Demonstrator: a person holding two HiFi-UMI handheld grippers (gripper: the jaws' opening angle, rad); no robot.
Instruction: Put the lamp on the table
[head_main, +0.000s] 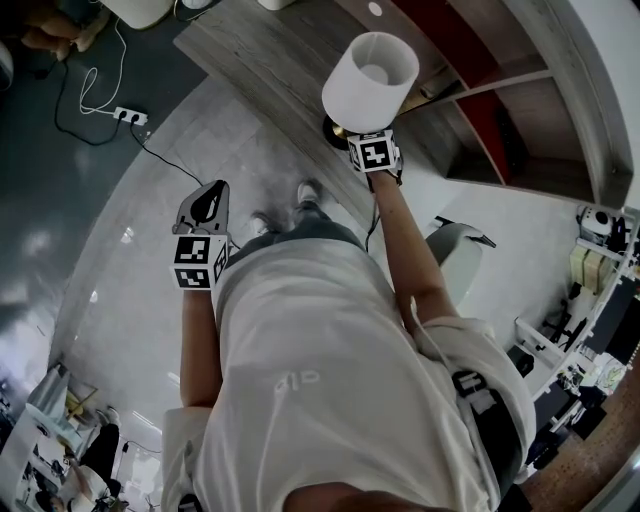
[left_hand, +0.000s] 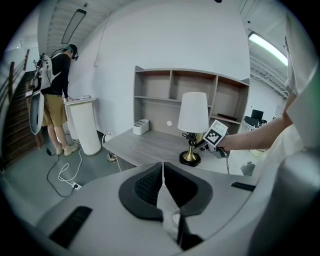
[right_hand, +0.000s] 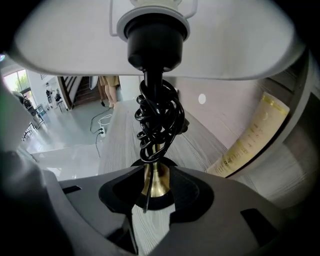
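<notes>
Lamp (head_main: 368, 80) stands upright near the front edge of the grey wood-grain surface (head_main: 262, 52), its round black base resting on the boards and its white shade directly above. Right tongs (head_main: 362, 143) are clenched on the lamp: the right gripper view shows the brass lower stem (right_hand: 156, 180) held between the two dark pads, just above the base. A black cord (right_hand: 157, 120) is bundled in loops round the stem, below the socket. The right arm (head_main: 405, 250) is stretched well forward from the shoulder, forearm bare and nearly straight, with the marker cube facing up beside the shade. The left arm (head_main: 200, 340) hangs bent at the person's side, close to the white shirt and well apart from the lamp. Left tongs (head_main: 207, 200) point forward over the pale floor; the left gripper view shows their pads (left_hand: 150, 185) pressed together with nothing between them. From that view, the lamp (left_hand: 193, 112) is seen in front of an open shelf unit (left_hand: 165, 95) that rises from the back of the surface. Further left, another person (left_hand: 55, 85) stands at a white pedestal (left_hand: 85, 125). A white power strip (head_main: 130, 116) with its cable lies on the floor.
</notes>
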